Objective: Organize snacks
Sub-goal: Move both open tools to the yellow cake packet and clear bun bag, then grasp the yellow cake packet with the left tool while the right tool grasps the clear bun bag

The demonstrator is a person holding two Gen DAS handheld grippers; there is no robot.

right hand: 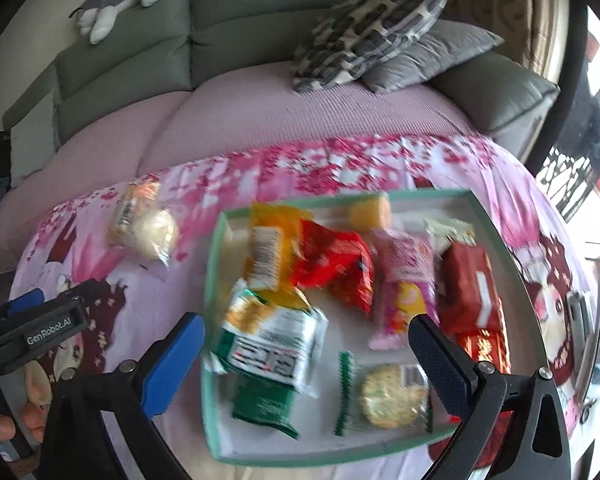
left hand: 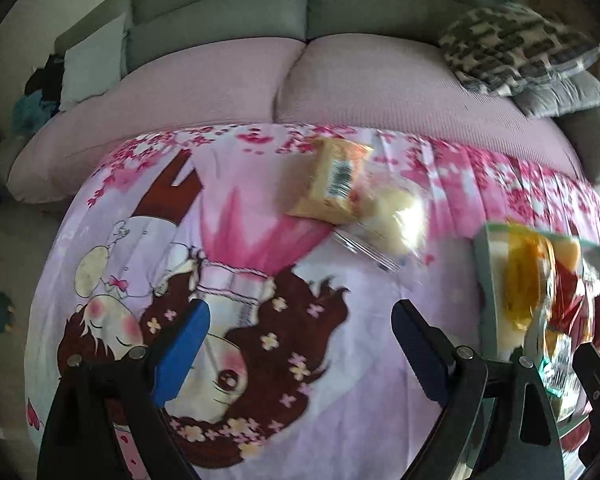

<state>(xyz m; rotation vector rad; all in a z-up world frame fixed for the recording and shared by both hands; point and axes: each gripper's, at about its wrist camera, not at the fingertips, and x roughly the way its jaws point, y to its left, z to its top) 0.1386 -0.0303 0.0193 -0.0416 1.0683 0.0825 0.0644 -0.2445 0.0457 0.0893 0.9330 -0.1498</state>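
Observation:
A mint-green tray (right hand: 216,264) on the pink cartoon cloth holds several snack packets: a yellow one (right hand: 266,256), red ones (right hand: 336,272), a pink one (right hand: 406,280), a green-and-white one (right hand: 272,340) and a round cracker pack (right hand: 392,396). Two snacks lie loose on the cloth left of the tray: a yellow packet (left hand: 332,178) and a clear-wrapped pale bun (left hand: 392,224); both also show in the right wrist view (right hand: 148,224). My left gripper (left hand: 300,336) is open and empty, short of the loose snacks. My right gripper (right hand: 308,344) is open and empty above the tray's near half.
The cloth-covered table (left hand: 260,400) stands in front of a sofa with a pink seat (left hand: 220,84) and green back. Patterned and grey cushions (right hand: 380,32) lie at its right end. The tray's corner shows at the right of the left wrist view (left hand: 484,280). The left gripper body (right hand: 36,324) is left of the tray.

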